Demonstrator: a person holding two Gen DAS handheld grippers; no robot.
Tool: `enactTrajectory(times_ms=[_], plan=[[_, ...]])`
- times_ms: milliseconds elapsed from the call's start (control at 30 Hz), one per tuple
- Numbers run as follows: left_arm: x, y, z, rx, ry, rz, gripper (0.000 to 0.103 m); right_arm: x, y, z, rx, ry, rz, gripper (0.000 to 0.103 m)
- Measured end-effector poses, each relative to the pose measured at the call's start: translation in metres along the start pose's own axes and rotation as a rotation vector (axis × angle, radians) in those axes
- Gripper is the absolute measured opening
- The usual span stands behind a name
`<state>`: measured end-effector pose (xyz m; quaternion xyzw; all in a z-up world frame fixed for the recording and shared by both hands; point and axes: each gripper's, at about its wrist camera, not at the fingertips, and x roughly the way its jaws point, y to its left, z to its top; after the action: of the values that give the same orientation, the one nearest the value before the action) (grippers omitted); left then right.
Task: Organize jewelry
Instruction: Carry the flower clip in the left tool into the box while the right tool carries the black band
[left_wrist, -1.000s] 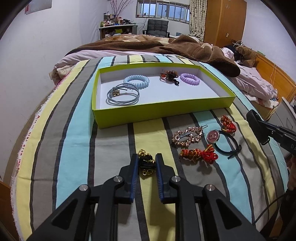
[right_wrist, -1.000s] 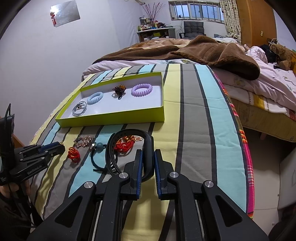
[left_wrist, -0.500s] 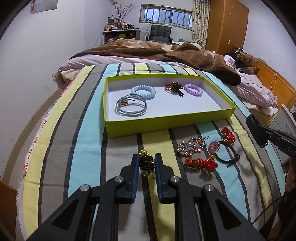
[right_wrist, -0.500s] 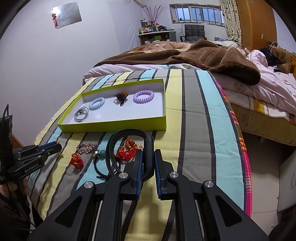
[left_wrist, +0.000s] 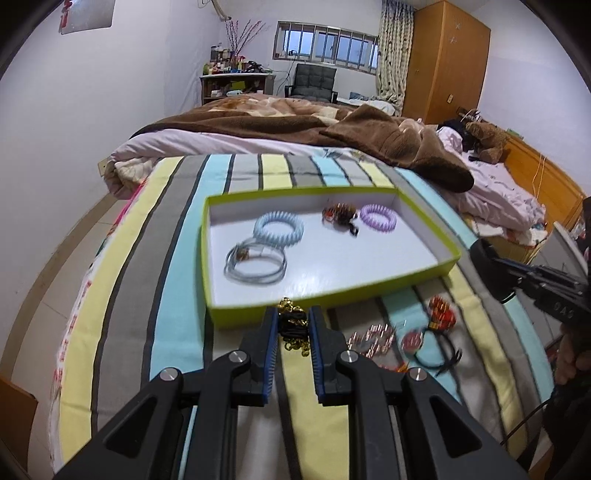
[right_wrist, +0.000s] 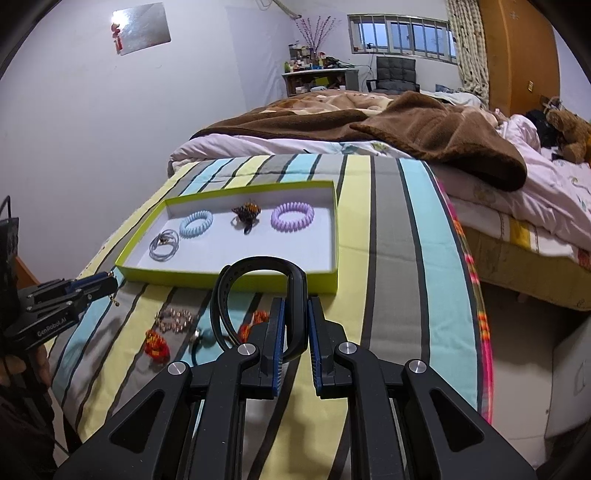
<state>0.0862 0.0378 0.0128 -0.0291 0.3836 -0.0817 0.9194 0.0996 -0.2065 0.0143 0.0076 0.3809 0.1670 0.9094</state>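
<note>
My left gripper (left_wrist: 293, 316) is shut on a black and gold hair tie (left_wrist: 293, 325), lifted just in front of the green tray (left_wrist: 332, 295). My right gripper (right_wrist: 296, 308) is shut on a black headband (right_wrist: 255, 269) that arcs up before the tray's near wall (right_wrist: 229, 276). Inside the tray lie a blue coil tie (left_wrist: 279, 229), a purple coil tie (left_wrist: 377, 218), a grey cord bracelet (left_wrist: 255, 264) and a dark beaded clip (left_wrist: 340, 214). On the striped blanket remain a rose-gold clip (left_wrist: 369, 339), red ornaments (left_wrist: 441, 317) and a round-charm tie (left_wrist: 413, 339).
The striped blanket (right_wrist: 399, 258) ends at a pink edge on the right in the right wrist view. A brown blanket (left_wrist: 332, 129) covers the bed behind the tray. A teddy bear (left_wrist: 485, 140) sits far right. A hand (left_wrist: 570, 360) holds the right gripper.
Both grippers have risen and moved toward the tray with their items; the gold and black tie has left the blanket, and the headband now overlaps the tray's near wall.
</note>
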Motion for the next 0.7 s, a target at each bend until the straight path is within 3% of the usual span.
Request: enactTrajectory(times_ms=[267,700], plan=[[0.023,-0.004,0.029,-0.006,0.002,-0.049,0.017,0.033,-0.001,0.029,-0.036,0.038,-0.025,0.013],[0.078,-0.016,0.051,0.013,0.076,-0.084,0.017,0.093,-0.002,0.056,-0.088,0.133,-0.042,0.013]])
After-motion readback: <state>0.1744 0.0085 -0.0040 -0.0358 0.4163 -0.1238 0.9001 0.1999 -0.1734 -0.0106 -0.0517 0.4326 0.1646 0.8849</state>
